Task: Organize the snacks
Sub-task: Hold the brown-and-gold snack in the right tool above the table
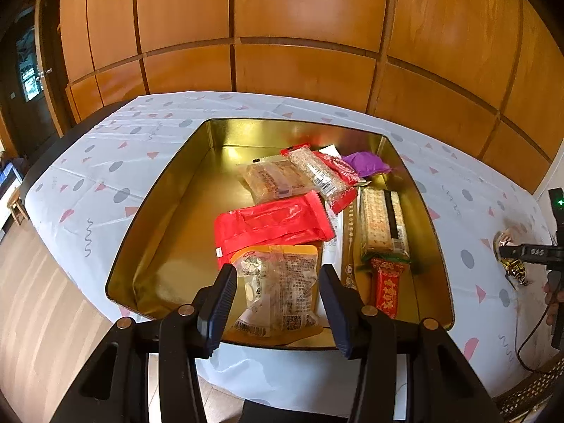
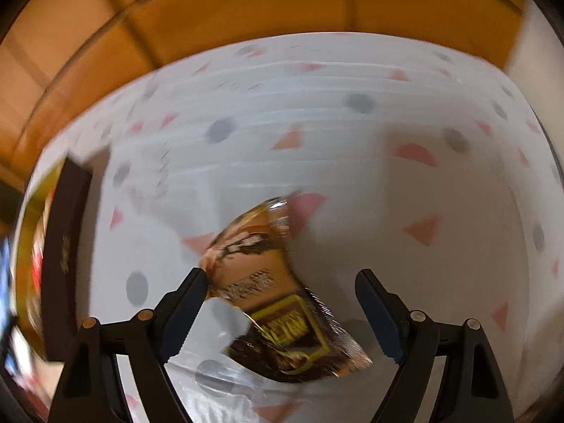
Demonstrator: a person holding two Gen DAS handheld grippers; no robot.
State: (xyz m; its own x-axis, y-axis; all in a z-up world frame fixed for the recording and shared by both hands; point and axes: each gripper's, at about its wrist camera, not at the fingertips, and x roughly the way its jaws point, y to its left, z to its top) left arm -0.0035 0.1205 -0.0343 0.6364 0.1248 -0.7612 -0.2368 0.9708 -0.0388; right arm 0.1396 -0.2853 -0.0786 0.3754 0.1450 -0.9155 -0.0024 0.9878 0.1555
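In the left wrist view, the left gripper [image 1: 278, 303] hangs over the near edge of the gold tin [image 1: 158, 246], and its jaws stand apart on both sides of a clear pack [image 1: 278, 289]; the pads seem just beside the wrapper, and I cannot tell if they really press it. This pack lies in the tin at 6 o'clock, a red pack [image 1: 271, 225] lies just behind it, and crackers [image 1: 382, 222] lie at 3 o'clock. Far at 3 o'clock, outside the tin, the right gripper [image 1: 518, 251] is over a gold snack [image 1: 516, 268] on the cloth [image 1: 88, 183]. In the right wrist view, which is blurred, the right gripper [image 2: 282, 313] is spread wide, and the gold snack [image 2: 268, 292] lies on the cloth [image 2: 387, 246] between the jaws, closer to the finger at 9 o'clock, maybe touching it. The tin [image 2: 35, 218] shows at 9 o'clock. I think the risk is here: the foil wrapper is slippery and lies off-centre and slanted, so closing jaws could push it aside or catch only a corner, and then it may fall before it reaches the tin.
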